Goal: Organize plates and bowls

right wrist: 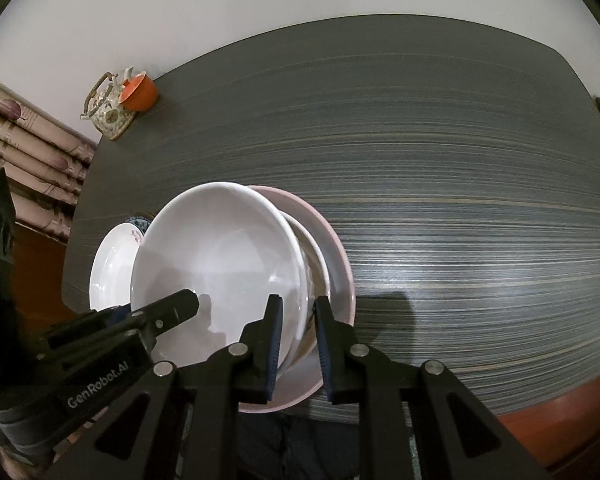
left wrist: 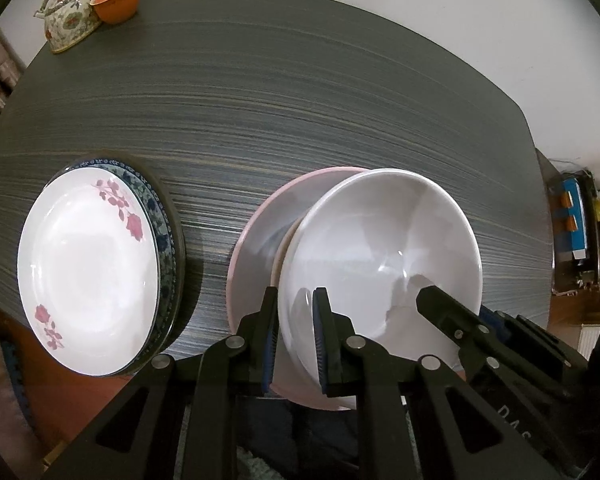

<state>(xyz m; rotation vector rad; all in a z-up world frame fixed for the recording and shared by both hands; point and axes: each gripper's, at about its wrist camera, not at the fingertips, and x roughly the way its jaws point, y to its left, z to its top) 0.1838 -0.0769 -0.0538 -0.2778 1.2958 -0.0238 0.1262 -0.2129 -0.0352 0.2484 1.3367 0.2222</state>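
Between the left fingers (left wrist: 295, 336) the near rim of the white bowl (left wrist: 380, 248) is clamped, and the right fingers (right wrist: 298, 338) pinch the same rim further round. Held from both sides, the bowl sits tilted over a smaller bowl (right wrist: 314, 256) nested in the pink bowl (right wrist: 336, 248) below. Further left on the bench (left wrist: 300, 100) waits the plate stack (left wrist: 88, 272).

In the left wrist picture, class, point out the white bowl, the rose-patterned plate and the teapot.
white bowl (left wrist: 384, 240), left wrist view, on its inner wall.
rose-patterned plate (left wrist: 88, 276), left wrist view, on its white centre.
teapot (left wrist: 69, 20), left wrist view, on its flowered body.
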